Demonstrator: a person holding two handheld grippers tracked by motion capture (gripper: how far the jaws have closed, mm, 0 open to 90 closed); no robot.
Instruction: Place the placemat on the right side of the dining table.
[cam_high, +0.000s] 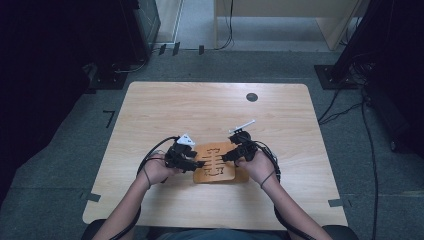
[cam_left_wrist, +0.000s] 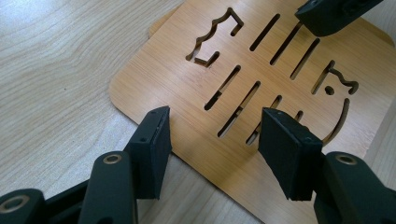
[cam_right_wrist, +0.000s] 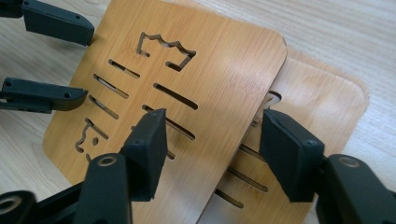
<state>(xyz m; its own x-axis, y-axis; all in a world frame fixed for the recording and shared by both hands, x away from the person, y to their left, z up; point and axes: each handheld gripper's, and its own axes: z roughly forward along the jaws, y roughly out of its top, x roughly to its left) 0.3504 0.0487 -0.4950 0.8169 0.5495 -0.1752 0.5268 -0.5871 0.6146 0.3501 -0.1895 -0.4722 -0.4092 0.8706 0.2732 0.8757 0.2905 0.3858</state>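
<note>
Two thin bamboo boards with cut slots and shapes lie stacked near the table's front middle (cam_high: 220, 169). The top board (cam_right_wrist: 219, 60) sits askew on the lower board (cam_right_wrist: 322, 98). My left gripper (cam_high: 201, 164) is at the stack's left edge. Its jaws (cam_left_wrist: 212, 140) stand apart over the top board (cam_left_wrist: 177, 79), one at the rim and one over the slots, pinching nothing. My right gripper (cam_high: 228, 156) comes in from the right. Its jaws (cam_right_wrist: 212, 140) straddle the top board's right edge and are apart from it. One right finger (cam_left_wrist: 327, 16) shows across the board.
The boards rest on a light wooden table (cam_high: 200, 110) with a round black grommet (cam_high: 252, 97) at its back right. Beyond the table lie grey carpet, cables (cam_high: 345, 107) and dark stands (cam_high: 107, 77). A pale wooden cabinet (cam_high: 290, 10) stands at the back.
</note>
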